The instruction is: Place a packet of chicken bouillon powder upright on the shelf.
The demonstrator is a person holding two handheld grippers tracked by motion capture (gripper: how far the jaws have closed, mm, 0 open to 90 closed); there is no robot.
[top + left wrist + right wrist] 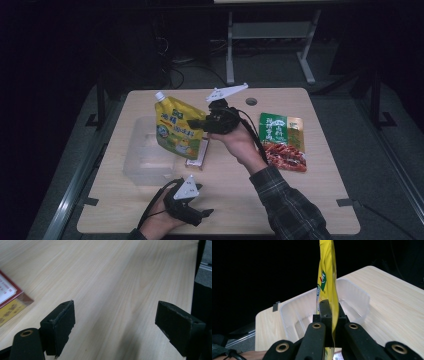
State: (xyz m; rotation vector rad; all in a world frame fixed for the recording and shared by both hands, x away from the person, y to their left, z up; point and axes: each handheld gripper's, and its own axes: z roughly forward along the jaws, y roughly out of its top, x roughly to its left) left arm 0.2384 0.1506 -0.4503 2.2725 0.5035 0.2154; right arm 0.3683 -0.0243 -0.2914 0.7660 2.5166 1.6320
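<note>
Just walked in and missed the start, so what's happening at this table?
A person works with a hand-held gripper in each hand. The right gripper is shut on a yellow spouted pouch, held upright in the air by its edge above a clear plastic container on the light wooden table. The left gripper sits open and empty near the table's front edge. A green and red snack packet lies flat to the right, and a small red and yellow box lies beside the container.

Light wooden table (320, 200), clear plastic tub (137, 162), green-and-red packet (283, 141), small flat box (196, 159)
</note>
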